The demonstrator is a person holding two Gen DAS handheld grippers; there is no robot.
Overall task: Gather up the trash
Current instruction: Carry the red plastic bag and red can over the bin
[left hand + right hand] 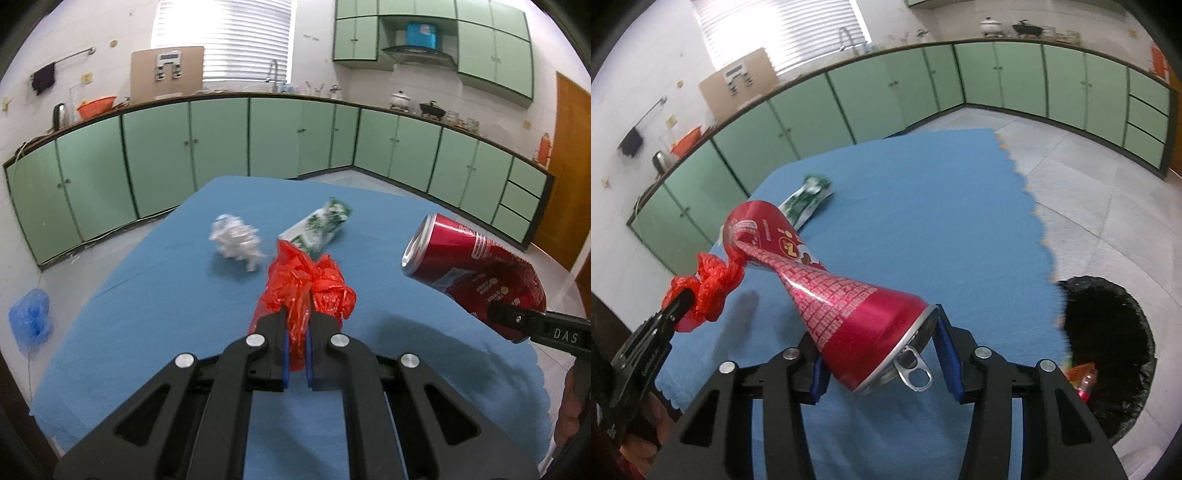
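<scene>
Two grippers are lifted over a blue mat [147,295], each carrying a piece of trash. The left gripper [297,325] is pinched nearly closed on a crumpled red bag [310,284], which bunches up above its blue pads; from the right wrist view the same bag [709,284] sticks out past the black fingertips at the left edge. The right gripper [882,354] clamps a crushed red can [827,295] at its top end, the pull tab facing the camera and the pinched body pointing away and to the left; its pads press on both sides of the can. In the left wrist view the can [476,269] hangs in the air at the right, clear of the mat. Still lying on the mat are a white paper wad [238,242] and, just beside it, a green-and-white wrapper [321,225]. A bin [1123,332] lined with a black bag stands on the floor off the mat's right edge, with some trash inside.
</scene>
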